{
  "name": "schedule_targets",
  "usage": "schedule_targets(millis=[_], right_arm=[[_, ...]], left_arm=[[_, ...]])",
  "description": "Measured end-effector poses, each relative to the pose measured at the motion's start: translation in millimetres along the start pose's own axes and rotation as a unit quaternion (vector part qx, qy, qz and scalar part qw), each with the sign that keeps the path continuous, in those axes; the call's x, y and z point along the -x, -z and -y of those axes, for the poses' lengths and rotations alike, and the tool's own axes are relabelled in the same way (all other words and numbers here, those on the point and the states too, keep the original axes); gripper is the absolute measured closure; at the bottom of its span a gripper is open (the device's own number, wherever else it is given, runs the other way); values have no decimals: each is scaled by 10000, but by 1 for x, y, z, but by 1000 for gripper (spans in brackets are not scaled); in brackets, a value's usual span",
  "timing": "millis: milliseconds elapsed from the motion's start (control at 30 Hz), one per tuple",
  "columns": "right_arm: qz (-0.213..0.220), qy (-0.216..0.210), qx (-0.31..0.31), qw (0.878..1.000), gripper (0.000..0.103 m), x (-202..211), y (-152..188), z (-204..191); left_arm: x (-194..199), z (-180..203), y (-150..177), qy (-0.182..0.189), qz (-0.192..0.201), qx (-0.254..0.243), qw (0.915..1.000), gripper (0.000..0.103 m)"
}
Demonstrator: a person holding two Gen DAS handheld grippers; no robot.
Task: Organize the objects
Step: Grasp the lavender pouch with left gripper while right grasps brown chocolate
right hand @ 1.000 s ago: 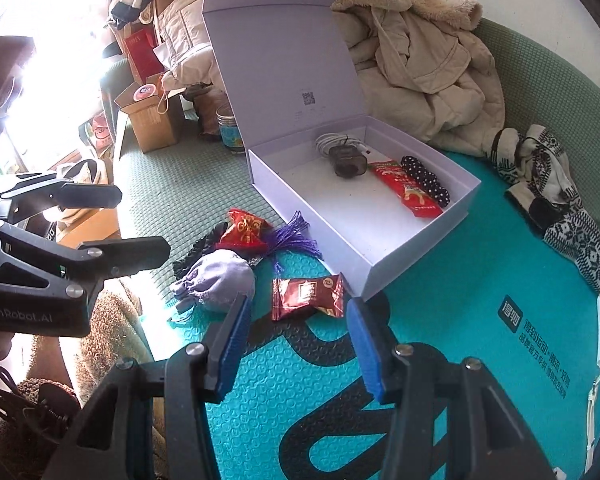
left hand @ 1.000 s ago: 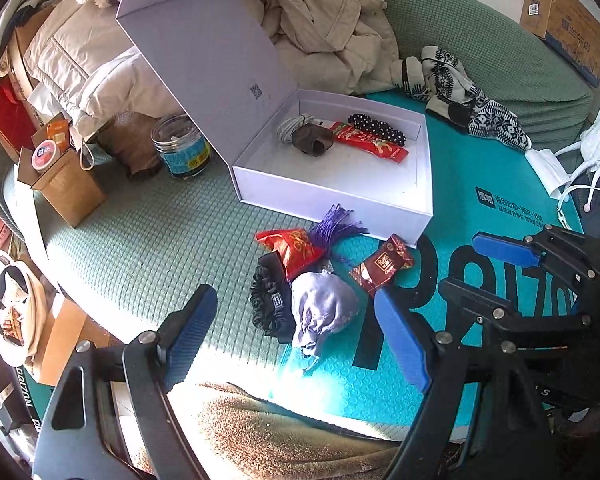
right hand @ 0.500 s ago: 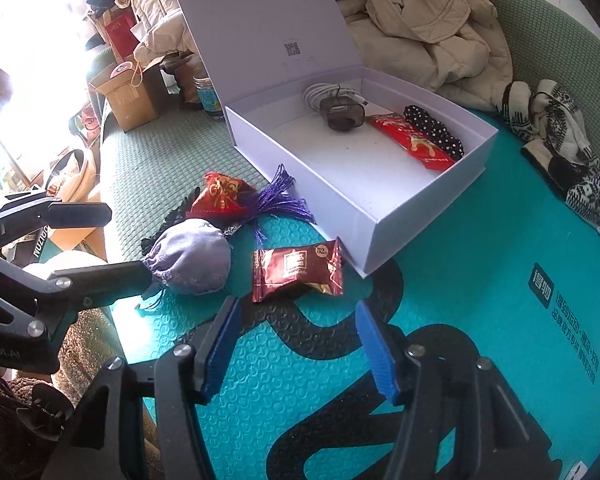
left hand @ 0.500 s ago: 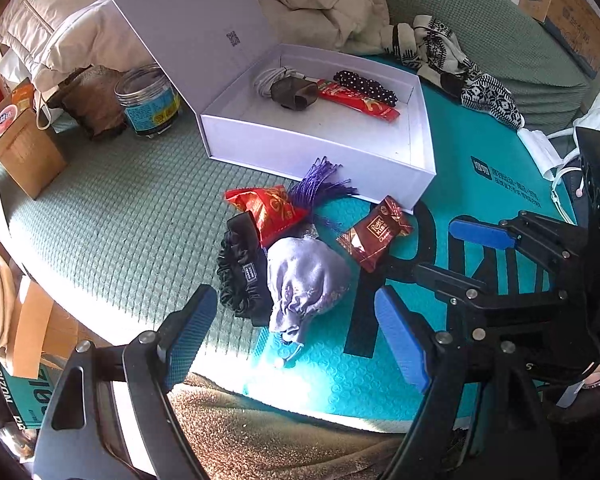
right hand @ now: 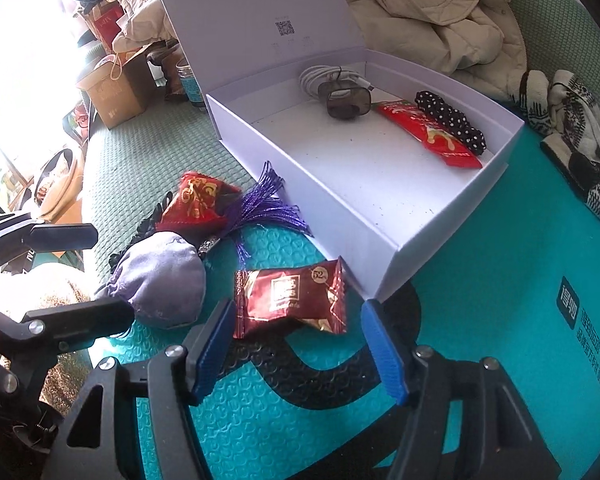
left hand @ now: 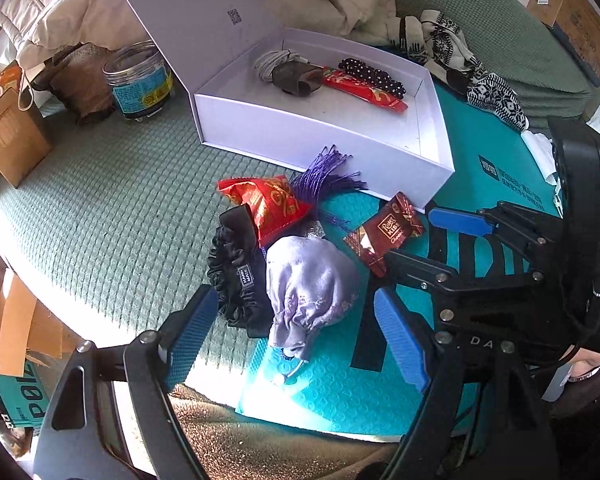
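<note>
Teal mat, white box — lavender pouch

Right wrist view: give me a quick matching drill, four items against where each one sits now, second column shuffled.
Items:
1. chocolate packet
2. lavender pouch
3. polka-dot scrunchie
4. purple tassel

Places:
A. inside the white box, by its far wall
B. on the teal mat, just ahead of the right claw
C. against the box's outer front wall
D. next to the left claw, beside the black scrunchie

Pairs: 1-B, 2-D, 3-A, 4-C
</note>
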State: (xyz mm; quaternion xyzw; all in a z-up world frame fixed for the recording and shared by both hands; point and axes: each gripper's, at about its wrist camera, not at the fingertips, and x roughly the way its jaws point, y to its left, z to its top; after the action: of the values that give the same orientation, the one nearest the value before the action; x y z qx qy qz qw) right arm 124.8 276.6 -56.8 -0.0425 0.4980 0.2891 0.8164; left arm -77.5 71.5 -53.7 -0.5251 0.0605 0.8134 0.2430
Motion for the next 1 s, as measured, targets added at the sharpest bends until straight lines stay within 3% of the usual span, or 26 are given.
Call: schedule_targets(millis=[267, 500, 800, 1000], right_arm=[[-1, 36, 159, 9999, 38, -13, 1, -9], [65, 48, 195, 9998, 53, -9, 3, -6], [35, -10, 213, 9998, 58, 3, 18, -3], [-81, 58, 211, 9997, 58, 18, 40, 5]], left_arm=[[-8, -6, -2, 138, -10, 4, 9999, 25], [-10, 9, -3, 237, 93, -297, 9992, 26], [-30, 7, 0, 514, -137, -81, 9986, 52], [-34, 23, 4, 702, -255, -322, 9967, 52]])
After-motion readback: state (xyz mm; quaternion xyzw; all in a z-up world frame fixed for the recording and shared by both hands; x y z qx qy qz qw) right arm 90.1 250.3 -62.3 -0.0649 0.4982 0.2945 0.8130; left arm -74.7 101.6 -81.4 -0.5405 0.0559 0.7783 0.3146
